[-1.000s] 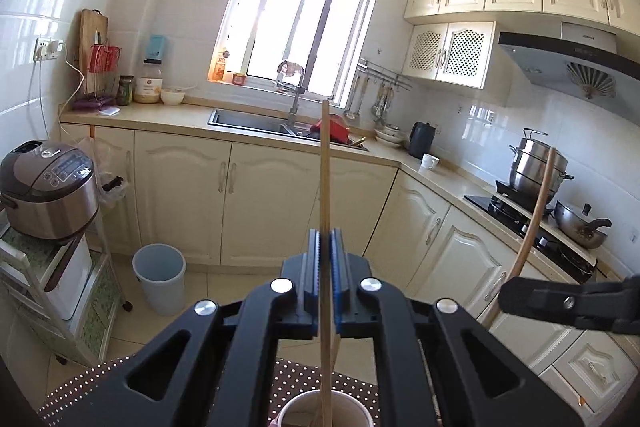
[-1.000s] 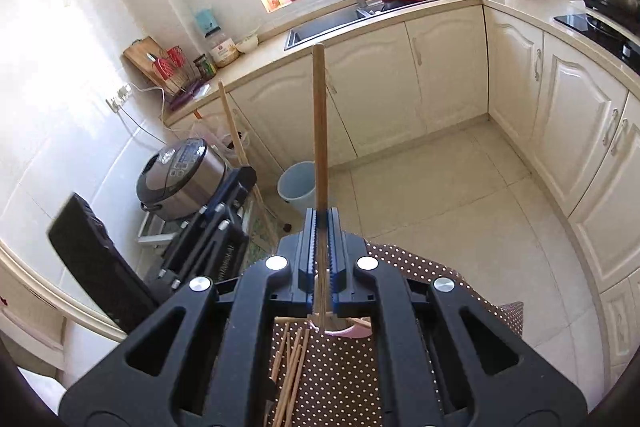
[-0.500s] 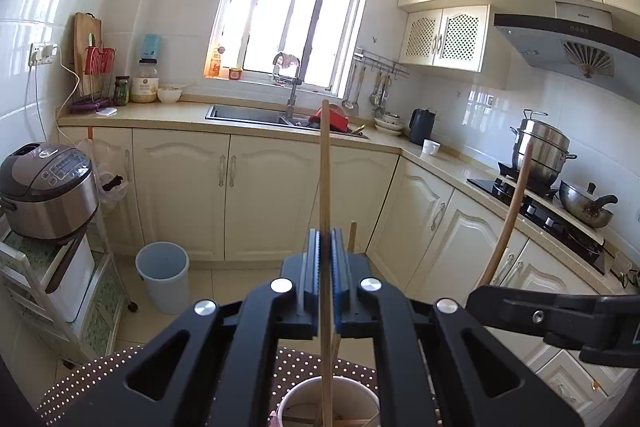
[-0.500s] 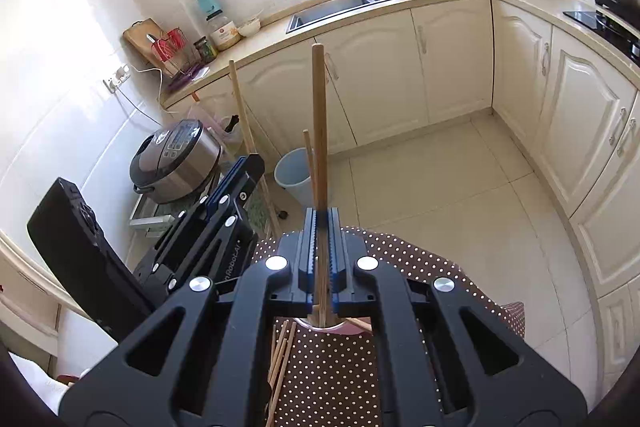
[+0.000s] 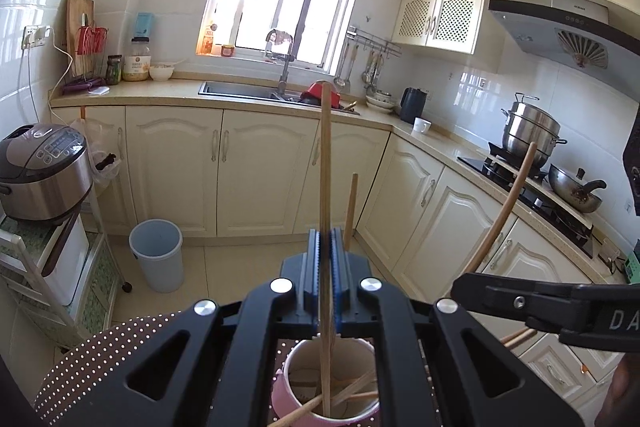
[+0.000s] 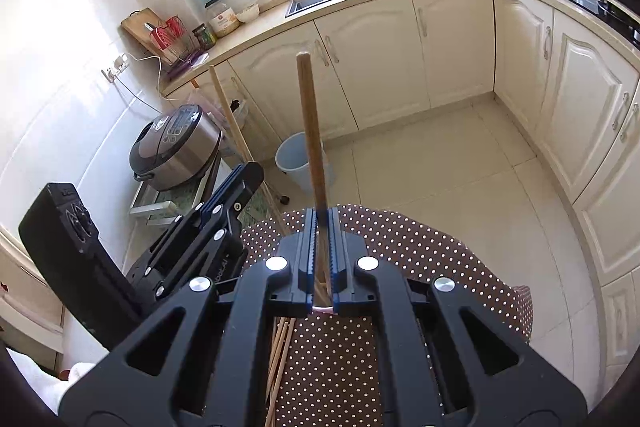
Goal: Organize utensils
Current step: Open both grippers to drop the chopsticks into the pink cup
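The left hand-held gripper (image 5: 326, 247) has its blue-edged jaws pressed together on a thin wooden chopstick (image 5: 325, 167). This chopstick stands nearly upright through the middle of the left wrist frame. Its lower end goes down into the pink cup (image 5: 328, 383) at the bottom centre, and its top reaches up in front of the sink edge. Inside the cup several other chopsticks (image 5: 352, 393) lie slanted, and one more stick (image 5: 351, 211) rises just to the right of the jaws.

The right hand-held gripper (image 6: 320, 251) is also clamped, with only a narrow gap between its pads, on a thicker brown chopstick (image 6: 312, 131) that points up toward the upper middle of the right wrist frame. Its lower end passes between the jaws toward a pink rim (image 6: 322, 309) just below them; whether the tip is already inside I cannot tell. Below the jaws, in the lower centre, a bundle of loose chopsticks (image 6: 280, 351) lies on the brown dotted cloth (image 6: 420, 247) that covers the counter.

In the left wrist frame the right tool appears at the right edge, holding its bent-looking stick. In the right wrist frame the left tool appears at the left. Behind them are cream cabinets (image 5: 176, 167), a blue bin (image 5: 158, 253) on the floor and a rice cooker (image 5: 42, 171) at the left side.
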`<state>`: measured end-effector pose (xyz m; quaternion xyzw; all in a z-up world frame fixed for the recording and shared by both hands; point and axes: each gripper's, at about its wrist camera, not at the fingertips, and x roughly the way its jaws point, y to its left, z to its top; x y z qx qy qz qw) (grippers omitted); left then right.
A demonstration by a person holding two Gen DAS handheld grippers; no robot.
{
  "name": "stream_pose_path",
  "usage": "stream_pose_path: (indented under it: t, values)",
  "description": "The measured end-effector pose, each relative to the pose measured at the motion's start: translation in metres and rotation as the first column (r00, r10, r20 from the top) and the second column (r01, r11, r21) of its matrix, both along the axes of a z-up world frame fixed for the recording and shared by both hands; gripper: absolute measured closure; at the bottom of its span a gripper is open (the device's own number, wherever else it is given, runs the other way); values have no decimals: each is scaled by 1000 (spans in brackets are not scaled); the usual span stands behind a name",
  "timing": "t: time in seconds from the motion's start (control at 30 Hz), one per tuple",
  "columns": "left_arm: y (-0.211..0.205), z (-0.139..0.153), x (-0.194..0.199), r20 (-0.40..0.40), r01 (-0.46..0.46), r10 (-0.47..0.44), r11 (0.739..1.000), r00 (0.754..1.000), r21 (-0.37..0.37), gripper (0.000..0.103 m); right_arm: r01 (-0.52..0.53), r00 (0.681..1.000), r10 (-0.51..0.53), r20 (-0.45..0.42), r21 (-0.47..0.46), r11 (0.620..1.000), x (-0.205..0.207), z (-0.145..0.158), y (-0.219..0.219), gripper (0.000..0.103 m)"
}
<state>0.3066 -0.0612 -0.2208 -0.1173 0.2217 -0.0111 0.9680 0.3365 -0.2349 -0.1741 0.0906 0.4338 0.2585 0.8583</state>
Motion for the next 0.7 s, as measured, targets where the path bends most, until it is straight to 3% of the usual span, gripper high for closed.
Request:
stream_pose_path:
  t: [0.3, 0.43, 0.7]
  values:
    - [3, 0, -7, -47, 27, -27, 1000, 999, 1, 97, 1, 999, -1, -32, -9, 1000, -7, -7, 6, 96]
    - [1, 1, -13, -72, 40, -39, 999, 997, 0, 78, 9, 999, -9, -40, -13, 1000, -15, -8, 8, 96]
    - [2, 11, -31, -84, 56, -54, 998, 995, 22, 73, 28, 999, -28, -39, -3, 1000, -29, -3, 10, 95]
